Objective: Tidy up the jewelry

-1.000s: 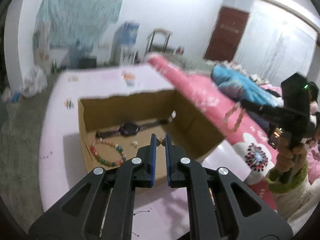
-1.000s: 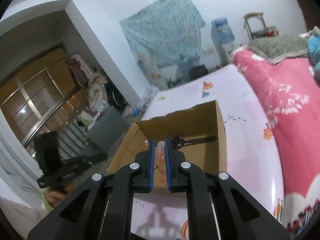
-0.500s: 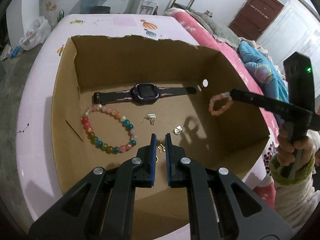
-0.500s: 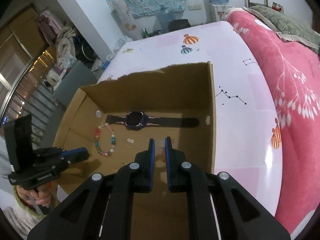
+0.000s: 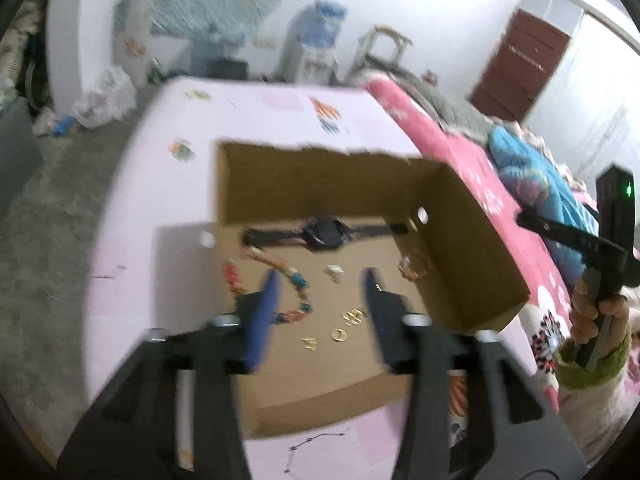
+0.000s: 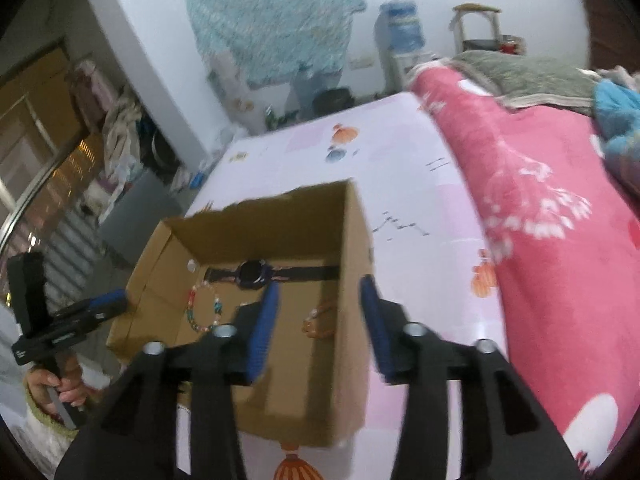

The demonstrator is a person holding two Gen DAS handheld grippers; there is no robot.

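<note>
An open cardboard box (image 5: 472, 248) (image 6: 260, 232) sits on a pale pink sheet (image 5: 280, 112). On its floor lie a black watch (image 5: 328, 236) (image 6: 254, 274), a colourful bead bracelet (image 5: 260, 276) (image 6: 204, 308), a pink bead bracelet (image 5: 414, 268) (image 6: 320, 322) near the right wall, and small gold pieces (image 5: 348, 316). My left gripper (image 5: 322, 300) hovers over the box's near part, jaws opening, nothing between them. My right gripper (image 6: 320, 312) hangs over the box's right wall, jaws opening, with the pink bracelet lying below them.
A red-pink flowered blanket (image 6: 540, 240) covers the bed to the right of the box. A person's hand (image 5: 592, 316) holds the right gripper's handle at the far right. A water dispenser (image 6: 400, 28) and a wooden stool (image 6: 476, 24) stand by the far wall.
Both grippers went from shut to open and drew back from the box. The pink bracelet left the right gripper and lies in the box. The left gripper's gold piece is gone from its jaws.
</note>
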